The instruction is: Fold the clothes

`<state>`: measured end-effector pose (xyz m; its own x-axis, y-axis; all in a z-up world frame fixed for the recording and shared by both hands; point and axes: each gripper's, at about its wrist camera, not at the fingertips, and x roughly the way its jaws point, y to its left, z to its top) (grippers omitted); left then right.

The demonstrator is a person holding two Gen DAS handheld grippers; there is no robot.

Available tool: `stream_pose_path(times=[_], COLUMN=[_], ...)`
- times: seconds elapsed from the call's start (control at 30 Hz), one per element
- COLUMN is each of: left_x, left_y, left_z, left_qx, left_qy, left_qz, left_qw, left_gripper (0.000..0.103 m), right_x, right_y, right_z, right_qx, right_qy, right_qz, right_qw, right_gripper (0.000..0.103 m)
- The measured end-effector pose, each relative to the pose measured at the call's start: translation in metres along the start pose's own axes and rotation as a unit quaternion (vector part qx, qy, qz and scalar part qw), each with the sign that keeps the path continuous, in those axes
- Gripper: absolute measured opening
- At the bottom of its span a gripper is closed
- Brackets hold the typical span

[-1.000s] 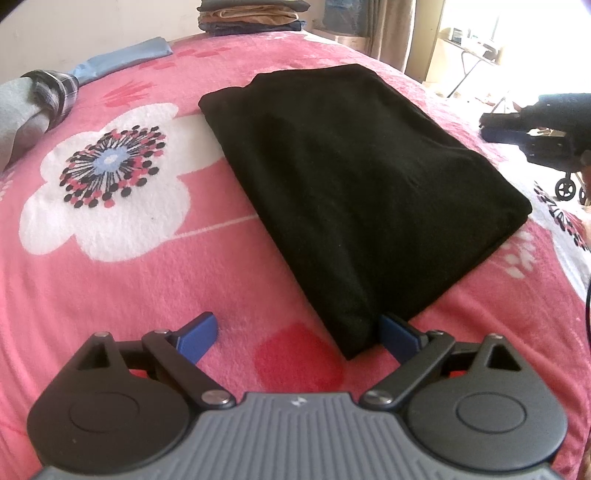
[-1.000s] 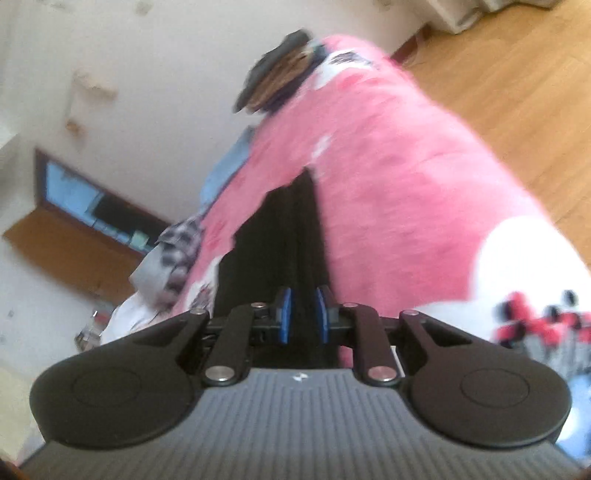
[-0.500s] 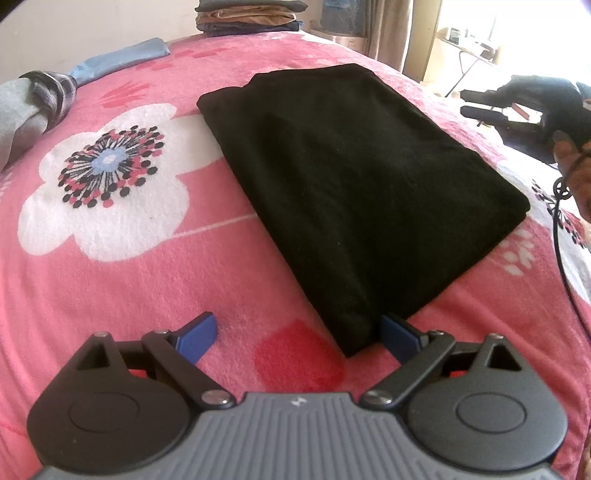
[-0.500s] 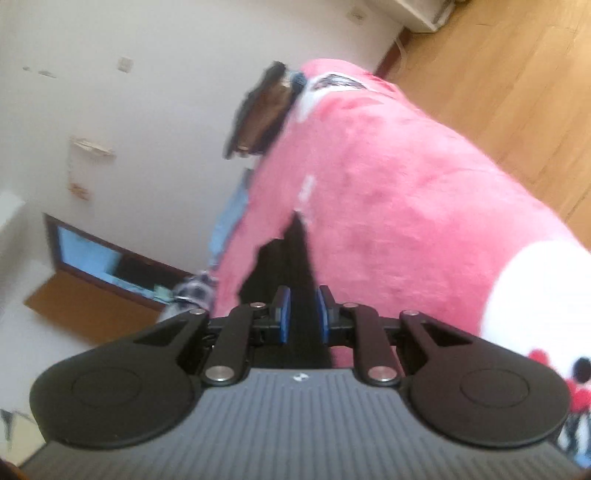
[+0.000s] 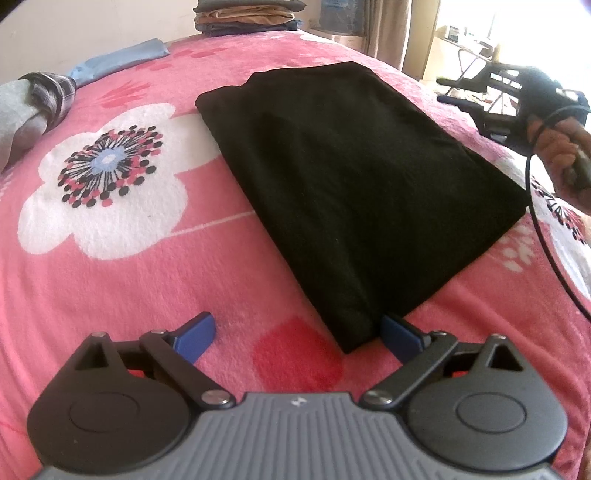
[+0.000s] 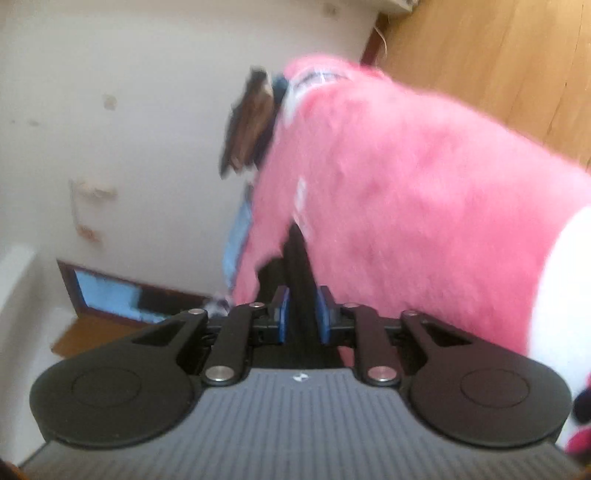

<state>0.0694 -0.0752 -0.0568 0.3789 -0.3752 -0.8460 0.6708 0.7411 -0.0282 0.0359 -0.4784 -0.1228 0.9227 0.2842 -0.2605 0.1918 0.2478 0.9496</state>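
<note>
A folded black garment (image 5: 351, 184) lies flat on the pink flowered blanket (image 5: 110, 258). My left gripper (image 5: 295, 325) stands wide open just above the blanket, with the garment's near corner between its fingers and its right finger (image 5: 399, 332) against the garment's edge. My right gripper (image 5: 447, 90), held by a hand (image 5: 557, 147), hovers in the air beyond the garment's right side. In the blurred right wrist view its blue pads stand a narrow gap apart around nothing (image 6: 301, 314), and the garment (image 6: 295, 251) shows edge-on beyond them.
A stack of folded clothes (image 5: 247, 14) sits at the bed's far edge. A blue cloth (image 5: 118, 62) and a grey and plaid bundle (image 5: 33, 99) lie at the far left. A black cable (image 5: 546, 236) hangs from the hand. Wooden floor (image 6: 498, 55) lies beside the bed.
The right gripper has moved left toward the garment's far right side and rolled, and its hand has come into view. The left gripper and the garment have not moved.
</note>
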Motion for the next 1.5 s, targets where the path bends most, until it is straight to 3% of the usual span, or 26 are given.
stream_pose_path(times=[0.1,0.17,0.23,0.37,0.47,0.6,0.73,0.87,0.97,1.03,1.13,1.27,1.37,1.5], left_x=[0.000,-0.001,-0.001,-0.002,-0.002,-0.001,-0.002,-0.004,-0.004,-0.003,-0.003,-0.004,-0.003,-0.003], left_y=[-0.001,-0.002,-0.002,-0.002,-0.002,-0.003,-0.003,-0.002,-0.002,-0.001,-0.001,-0.001,0.000,0.000], left_z=[0.000,0.000,0.000,-0.003,-0.003,-0.002,-0.003,-0.005,-0.005,-0.005,-0.006,-0.007,-0.007,-0.007], left_qx=[0.000,0.000,0.001,0.003,0.005,0.006,0.007,0.008,0.007,0.007,0.008,0.009,0.008,0.008], left_qy=[0.001,0.002,0.002,0.000,0.000,0.001,0.000,0.000,0.000,0.000,0.000,-0.001,-0.003,-0.005], left_qz=[0.000,0.001,0.002,0.000,-0.001,-0.002,0.000,-0.002,-0.003,-0.003,-0.003,-0.002,-0.002,-0.002], left_qw=[1.0000,1.0000,1.0000,1.0000,1.0000,1.0000,1.0000,1.0000,1.0000,1.0000,1.0000,1.0000,1.0000,1.0000], left_gripper=[0.098,0.098,0.098,0.098,0.098,0.098,0.098,0.098,0.098,0.098,0.099,0.099,0.099,0.099], right_x=[0.022,0.043,0.057,0.057,0.046,0.050,0.078,0.083,0.073,0.069,0.073,0.108,0.103,0.071], right_y=[0.013,0.019,0.019,0.007,0.007,0.020,0.027,0.016,0.014,0.014,0.023,0.031,0.027,0.019], right_z=[-0.015,-0.028,-0.033,-0.005,0.018,0.020,-0.002,0.011,0.032,0.038,0.031,0.029,0.031,0.048], right_qx=[-0.012,-0.027,-0.035,-0.007,0.016,0.014,-0.022,-0.011,0.004,0.019,0.007,-0.008,-0.010,0.051], right_qy=[0.047,0.086,0.099,0.044,-0.012,0.010,0.079,0.047,-0.016,-0.024,0.009,0.067,0.029,-0.064], right_qz=[0.021,0.015,0.000,-0.006,-0.008,0.031,-0.001,-0.014,-0.027,-0.002,0.024,-0.003,-0.038,-0.027], right_qw=[0.999,0.996,0.994,0.999,1.000,0.999,0.997,0.999,1.000,1.000,1.000,0.998,0.999,0.996], right_gripper=[0.017,0.017,0.017,0.013,0.016,0.017,0.017,0.009,0.015,0.015,0.016,0.018,0.017,0.021])
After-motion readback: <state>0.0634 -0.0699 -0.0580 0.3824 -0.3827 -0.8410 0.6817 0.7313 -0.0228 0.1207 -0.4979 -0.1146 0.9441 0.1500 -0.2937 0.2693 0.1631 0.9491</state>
